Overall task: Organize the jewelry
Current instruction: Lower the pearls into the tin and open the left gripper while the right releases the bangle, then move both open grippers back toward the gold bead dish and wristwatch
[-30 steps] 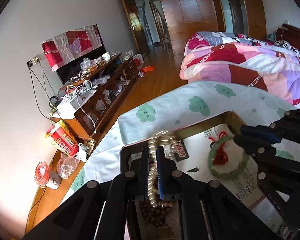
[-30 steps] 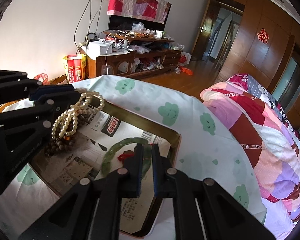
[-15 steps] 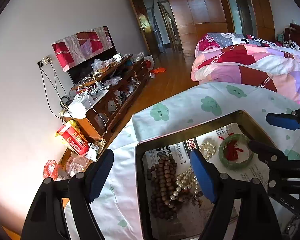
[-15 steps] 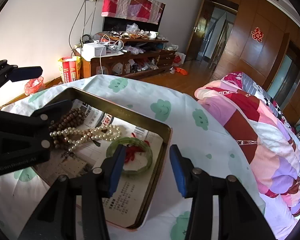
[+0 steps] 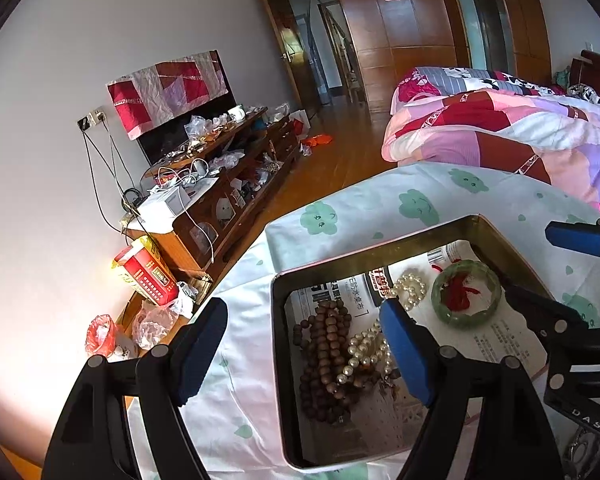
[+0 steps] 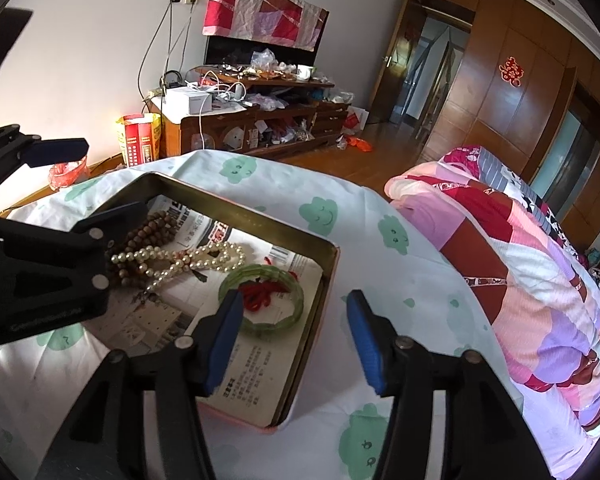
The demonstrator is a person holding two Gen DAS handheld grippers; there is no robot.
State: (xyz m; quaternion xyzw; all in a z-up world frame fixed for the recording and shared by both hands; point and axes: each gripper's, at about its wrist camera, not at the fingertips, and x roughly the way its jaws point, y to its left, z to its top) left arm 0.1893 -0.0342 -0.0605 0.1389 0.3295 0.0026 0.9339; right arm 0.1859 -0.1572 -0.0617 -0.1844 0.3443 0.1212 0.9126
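We look down at a shallow metal tin (image 5: 380,252) lined with newspaper on a cloud-print tablecloth (image 6: 340,208). Inside lie a brown wooden bead string (image 5: 324,344), a pearl strand (image 6: 188,258) draped across it, and a green jade bangle (image 6: 268,300) with red cord. Our left gripper (image 5: 304,344) hangs released and spread wide above the beads, gripping nothing. Our right gripper (image 6: 294,320) is opening, straddling the tin's rim beside the bangle, grasping nothing.

My right gripper (image 6: 296,340) hangs over the tin tray's (image 6: 332,264) right wall, jaws opening, nothing between them. Green bangle (image 6: 296,308) lies beside the left pad; pearl strand (image 6: 196,258) across wooden beads (image 6: 148,232).
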